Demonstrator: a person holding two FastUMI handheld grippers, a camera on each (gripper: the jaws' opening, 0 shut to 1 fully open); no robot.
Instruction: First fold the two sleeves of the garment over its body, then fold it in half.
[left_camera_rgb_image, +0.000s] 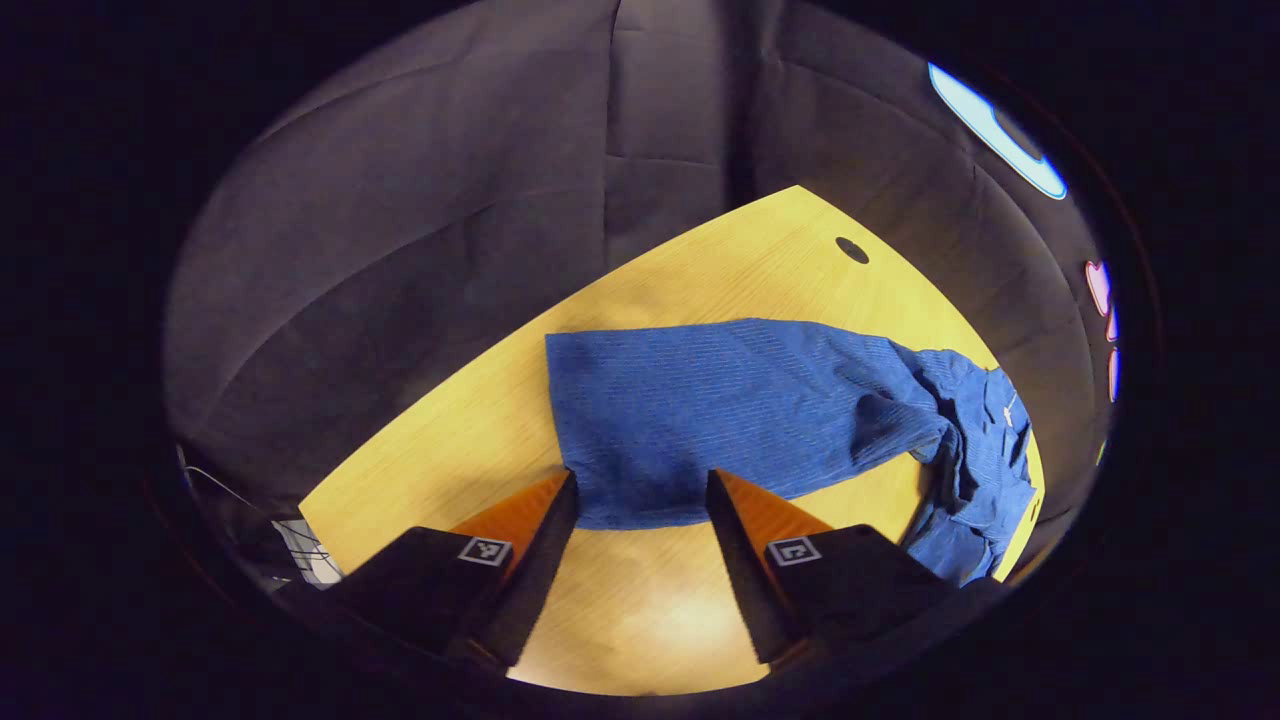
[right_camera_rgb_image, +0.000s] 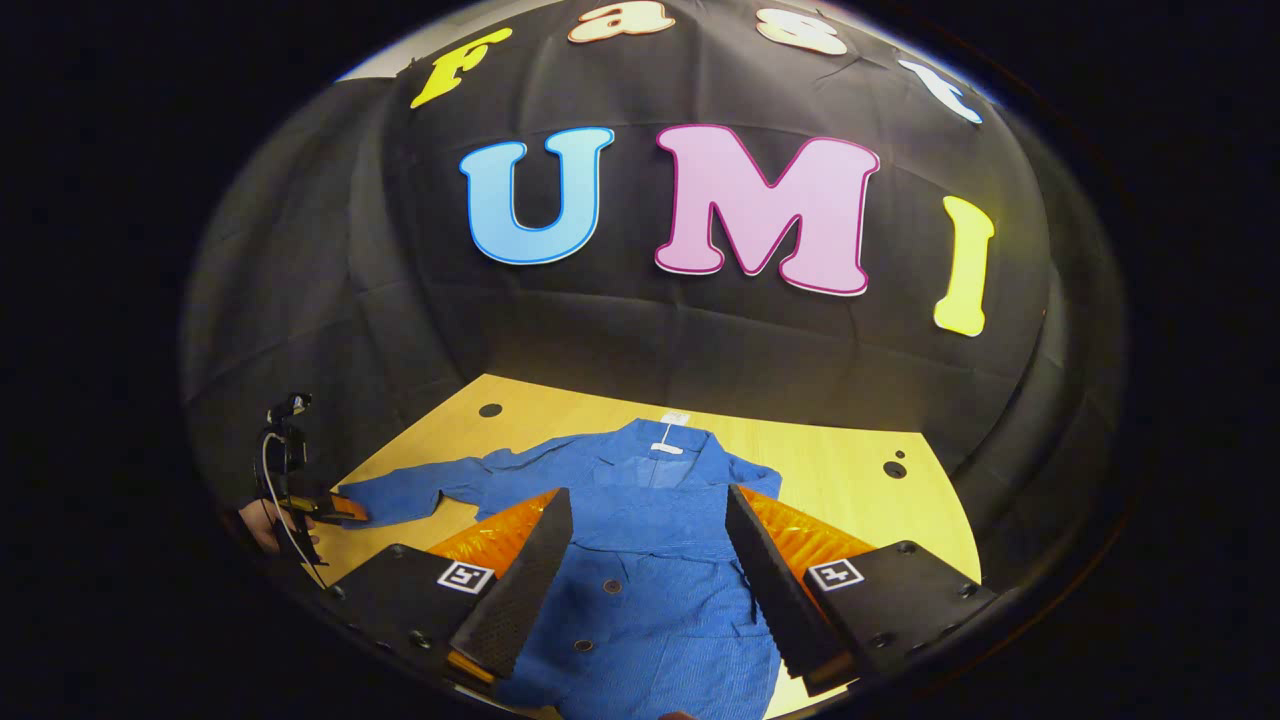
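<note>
The desk (right_camera_rgb_image: 830, 470) carries the blue garment (right_camera_rgb_image: 650, 560), laid flat and face up with its collar toward the booth wall and its buttoned front toward the right tool (right_camera_rgb_image: 648, 545). In the right gripper view 1 sleeve (right_camera_rgb_image: 420, 492) extends out sideways across the desk, unfolded, and its cuff end lies at the left tool (right_camera_rgb_image: 335, 508), held by a hand (right_camera_rgb_image: 262, 522) at the desk edge. The left gripper view shows that sleeve (left_camera_rgb_image: 720, 410) running away from the left tool (left_camera_rgb_image: 640, 490), whose 2 fingers are spread with the cuff end lying between and just beyond them; neither finger presses the cloth. The right tool is likewise spread wide above the garment's body, holding nothing. Assessment: the first step, the sleeve fold, is at its start. The next move calls for the left tool to close on the cuff, lift it, and carry it over the body.
</note>
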